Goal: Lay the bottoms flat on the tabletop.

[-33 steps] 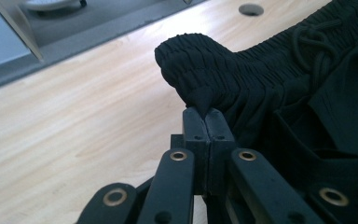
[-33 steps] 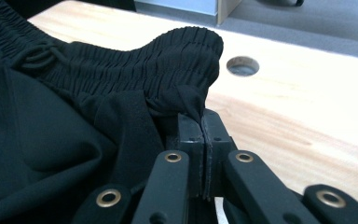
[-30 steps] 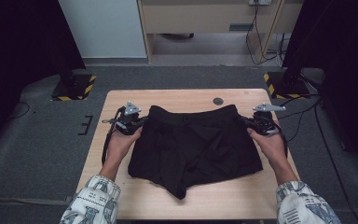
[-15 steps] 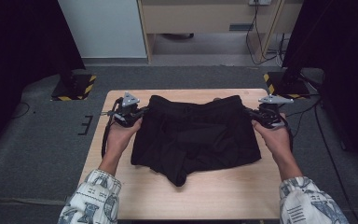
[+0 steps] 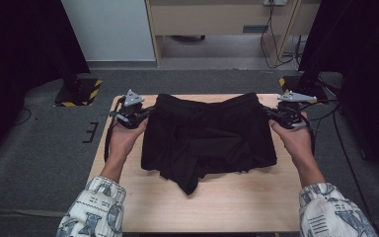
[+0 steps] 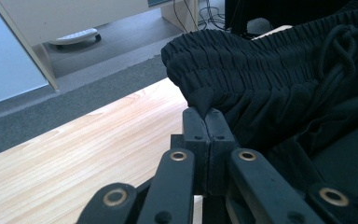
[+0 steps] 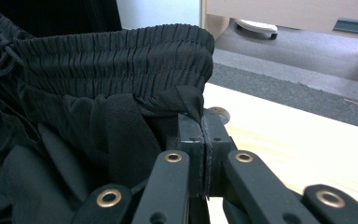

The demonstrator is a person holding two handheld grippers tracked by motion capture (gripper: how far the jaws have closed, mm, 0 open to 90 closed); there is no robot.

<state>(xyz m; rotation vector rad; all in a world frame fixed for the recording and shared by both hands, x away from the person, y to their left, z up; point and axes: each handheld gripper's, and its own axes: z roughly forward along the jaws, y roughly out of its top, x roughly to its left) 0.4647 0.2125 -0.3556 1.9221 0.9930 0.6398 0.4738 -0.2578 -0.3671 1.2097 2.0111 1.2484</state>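
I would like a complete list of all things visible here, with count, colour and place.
pair of gathered-waist fabric shorts: 1, black, over the table's middle, held at both waistband ends
rectangular wooden table: 1, light wood, centre
small round disc: 1, dark, on the table's far edge
hazard-striped bases: 2, black and yellow, floor beyond the table
left gripper: 1, black, shut on the waistband
right gripper: 1, black, likewise
patterned sleeves: 2, white, bottom

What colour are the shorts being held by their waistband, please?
The shorts are plain black, seen best in the high view.
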